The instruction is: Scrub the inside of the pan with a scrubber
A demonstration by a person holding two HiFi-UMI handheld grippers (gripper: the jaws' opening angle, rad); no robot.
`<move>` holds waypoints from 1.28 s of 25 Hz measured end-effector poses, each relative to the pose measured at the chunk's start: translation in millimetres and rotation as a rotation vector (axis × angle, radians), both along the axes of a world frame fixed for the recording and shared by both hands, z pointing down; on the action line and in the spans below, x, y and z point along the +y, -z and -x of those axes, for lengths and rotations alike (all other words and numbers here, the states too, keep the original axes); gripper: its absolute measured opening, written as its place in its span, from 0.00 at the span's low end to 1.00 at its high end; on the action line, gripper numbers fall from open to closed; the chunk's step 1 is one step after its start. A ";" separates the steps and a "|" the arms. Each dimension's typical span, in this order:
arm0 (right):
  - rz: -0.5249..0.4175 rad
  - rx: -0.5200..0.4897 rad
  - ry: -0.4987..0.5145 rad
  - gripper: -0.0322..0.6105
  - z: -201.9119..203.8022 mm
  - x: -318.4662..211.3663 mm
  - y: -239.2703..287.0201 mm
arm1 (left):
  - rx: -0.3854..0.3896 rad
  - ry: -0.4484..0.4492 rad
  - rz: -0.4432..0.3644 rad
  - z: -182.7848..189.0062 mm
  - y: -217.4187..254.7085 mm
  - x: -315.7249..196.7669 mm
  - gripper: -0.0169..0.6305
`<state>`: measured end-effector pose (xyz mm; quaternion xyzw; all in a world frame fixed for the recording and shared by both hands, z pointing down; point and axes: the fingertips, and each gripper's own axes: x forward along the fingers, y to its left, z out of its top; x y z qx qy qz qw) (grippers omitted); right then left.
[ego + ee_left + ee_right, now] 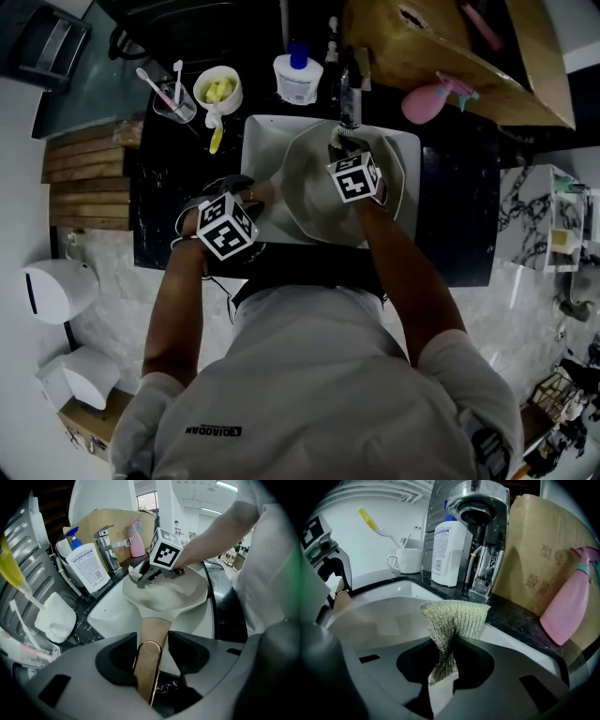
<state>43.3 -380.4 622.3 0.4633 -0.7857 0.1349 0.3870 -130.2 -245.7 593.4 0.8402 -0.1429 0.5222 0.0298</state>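
Pan (pixel 319 202) sits tilted in the sink (pixel 258 141) and its bowl fills most of the basin. Only a narrow strip of bare sink shows along the left rim. Left gripper (pixel 151 660) is clamped on the pan's handle (pixel 153 634) (copper-edged), over the sink's near-left edge. Right gripper (pixel 443 663) pinches the scrubber (pixel 457 616), its mesh fanning above the jaws. It is at the pan's far rim, under the faucet (pixel 349 89). A bottle (pixel 298 77) stands close behind the sink.

White short-sleeved shirt (pixel 319 375), black lettering (pixel 214 430)
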 end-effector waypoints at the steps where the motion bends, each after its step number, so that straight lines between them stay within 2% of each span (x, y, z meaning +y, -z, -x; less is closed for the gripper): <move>1: -0.001 -0.003 0.001 0.21 0.9 -2.5 -0.2 | 0.000 -0.001 -0.002 -0.2 0.3 -1.0 0.36; 4: 0.003 -0.022 -0.003 0.21 5.1 -6.7 -1.4 | 0.004 -0.006 -0.004 -0.7 0.2 -1.2 0.36; 7: 0.012 -0.083 0.007 0.21 17.6 -8.7 -4.1 | 0.008 -0.005 0.011 -0.1 0.4 -0.9 0.36; 27: 0.088 -0.080 0.304 0.21 73.2 20.9 -21.0 | 0.013 -0.008 0.006 0.1 0.6 -1.7 0.36; 32: 0.112 -0.078 0.450 0.21 95.1 45.6 -20.9 | 0.015 -0.010 0.007 0.1 0.3 -1.0 0.36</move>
